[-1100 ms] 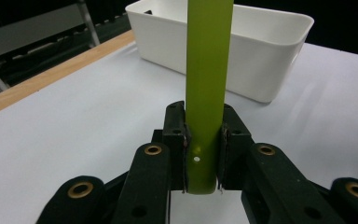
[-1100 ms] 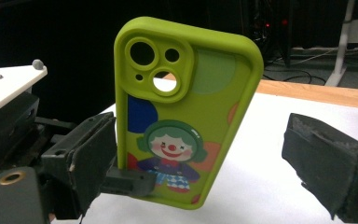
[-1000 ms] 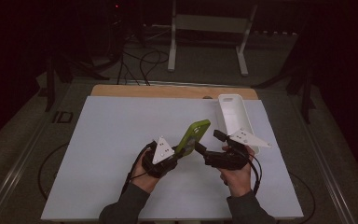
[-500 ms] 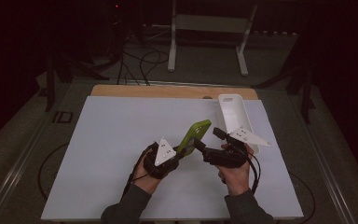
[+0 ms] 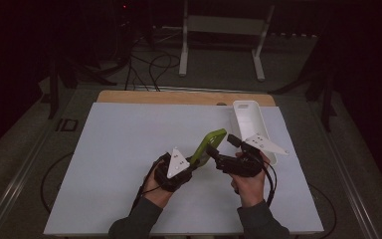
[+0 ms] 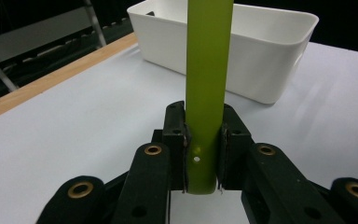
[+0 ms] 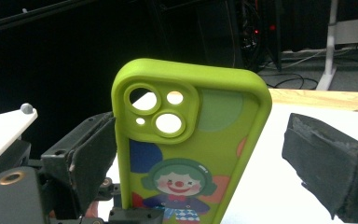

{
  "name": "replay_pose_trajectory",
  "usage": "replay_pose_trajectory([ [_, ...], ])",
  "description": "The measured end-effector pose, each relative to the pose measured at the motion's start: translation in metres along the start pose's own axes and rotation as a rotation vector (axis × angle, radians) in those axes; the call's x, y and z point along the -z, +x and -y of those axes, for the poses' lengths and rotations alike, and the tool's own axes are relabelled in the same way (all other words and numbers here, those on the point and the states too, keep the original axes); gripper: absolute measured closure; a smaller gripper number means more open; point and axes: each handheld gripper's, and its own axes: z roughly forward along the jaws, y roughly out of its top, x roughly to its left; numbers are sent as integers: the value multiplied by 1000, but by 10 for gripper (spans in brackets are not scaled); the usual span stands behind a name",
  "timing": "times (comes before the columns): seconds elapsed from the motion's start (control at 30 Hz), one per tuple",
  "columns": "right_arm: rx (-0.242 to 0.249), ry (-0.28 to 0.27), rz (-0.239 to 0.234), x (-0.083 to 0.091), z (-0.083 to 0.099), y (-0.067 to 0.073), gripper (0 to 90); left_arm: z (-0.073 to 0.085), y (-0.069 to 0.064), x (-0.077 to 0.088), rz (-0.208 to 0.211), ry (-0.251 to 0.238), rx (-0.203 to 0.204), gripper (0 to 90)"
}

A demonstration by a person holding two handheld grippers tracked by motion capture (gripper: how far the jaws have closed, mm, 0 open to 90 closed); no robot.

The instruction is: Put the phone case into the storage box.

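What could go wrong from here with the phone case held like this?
1. The left gripper clamps only the bottom end of the green phone case; the soft case could bend or pivot out when pushed.
2. The right gripper stands open around the case, its left pad close, the right pad apart. An uneven close could twist it.
3. The white bin sits close behind; a swing might knock it.
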Motion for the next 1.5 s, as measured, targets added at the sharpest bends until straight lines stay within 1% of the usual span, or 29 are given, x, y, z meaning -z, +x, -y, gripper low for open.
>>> replay_pose_trajectory([
  [0.13,-23,-11,3,-2,-2,1,96,0,-3,-2,-1,2,6,774],
  [0.37,-25,-20,8,-7,-3,4,93,0,-5,-3,-2,5,9,774],
  [0.4,-26,-20,12,-7,-3,5,93,0,-5,-4,-3,5,15,774],
  [0.47,-41,-26,17,-9,-4,5,93,0,-6,-4,-3,5,13,774],
  [0.6,-48,-27,24,-10,-4,5,94,0,-8,-4,-4,7,11,774],
  [0.73,-49,-27,34,-12,-3,4,105,0,-10,-5,9,10,12,773],
  [0.83,-46,-27,40,-13,-3,3,106,0,-12,-6,19,6,21,773],
  [0.9,-46,-28,44,-14,-2,3,123,0,-13,-6,23,10,18,773],
  [1.03,-38,-22,43,-13,-2,2,144,1,-13,-8,35,13,22,772],
  [1.1,-33,-17,46,-13,-2,2,148,1,-13,-8,40,18,18,769],
  [1.13,-35,-15,47,-13,-2,2,150,1,-13,-9,41,17,19,768],
  [1.17,-36,-15,47,-13,-2,2,151,1,-13,-9,54,19,28,767],
  [1.23,-38,-16,49,-12,-2,1,155,1,-13,-9,56,22,28,760],
  [1.3,-34,-13,55,-13,-1,2,157,1,-12,-10,62,23,33,731],
  [1.4,-27,-2,52,-13,-1,2,159,1,-10,-10,63,23,45,665],
  [1.5,-26,0,50,-13,-1,2,160,2,-8,-10,64,25,54,622],
])
